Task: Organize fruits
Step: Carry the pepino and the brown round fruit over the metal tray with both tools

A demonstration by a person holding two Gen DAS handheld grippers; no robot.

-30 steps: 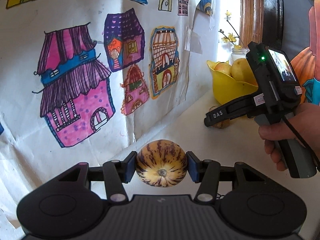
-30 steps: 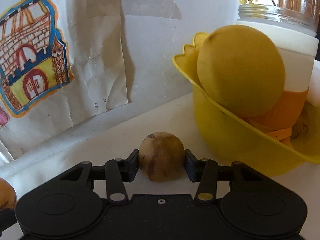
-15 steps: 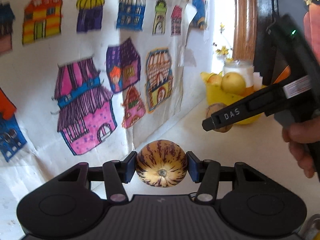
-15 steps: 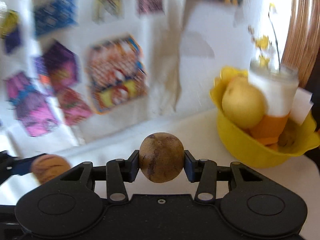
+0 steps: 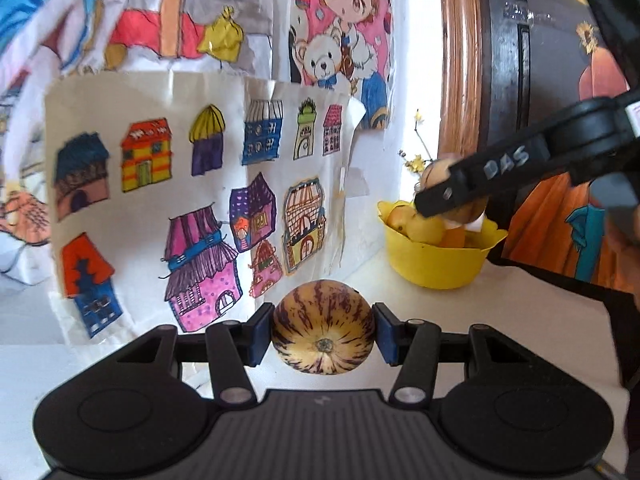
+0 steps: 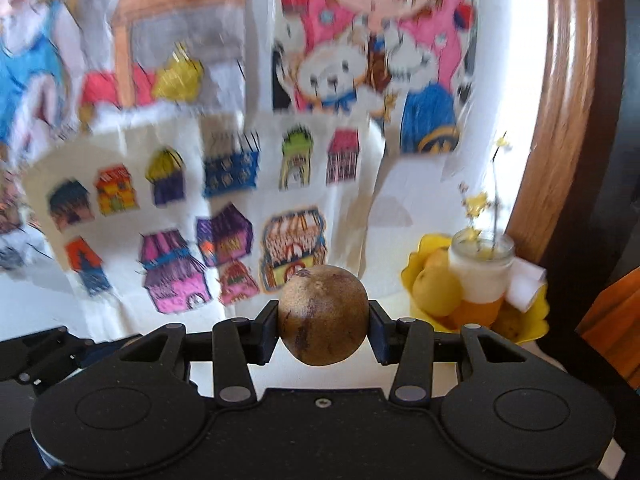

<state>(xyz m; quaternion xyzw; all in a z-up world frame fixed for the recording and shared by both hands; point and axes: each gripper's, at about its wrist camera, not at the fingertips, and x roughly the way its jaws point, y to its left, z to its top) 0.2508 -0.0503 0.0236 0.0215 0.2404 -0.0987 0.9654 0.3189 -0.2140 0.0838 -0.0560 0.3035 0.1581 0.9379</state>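
A: What fills the frame?

B: The wall of children's drawings [image 5: 224, 216] takes the upper left and centre of both views, with the white worktop [image 5: 520, 300] below. At right centre sits the yellow bowl [image 5: 436, 268], holding yellow fruit and a jar [image 6: 482, 276] with a flower sprig.

A: And the tongs?

B: The left tongs [image 5: 324, 336] at lower centre are part-open, clamped on a striped round fruit [image 5: 324, 332]. The right tongs [image 6: 323, 322] are likewise closed on a brown round fruit [image 6: 323, 314], pads pressing its sides. In the left view the right tongs [image 5: 452, 194] show at the right edge, the brown fruit just in front of the bowl.

A: Which step is this?

B: Carrying, I'd judge: both fruits are lifted clear of the worktop, heading for the bowl. Next, each must be brought over the rim and released gently, avoiding the jar.

A: What has changed from a second ago?

B: Both views have risen and drawn back; the bowl looks smaller, more drawings show, and the grips are unchanged.
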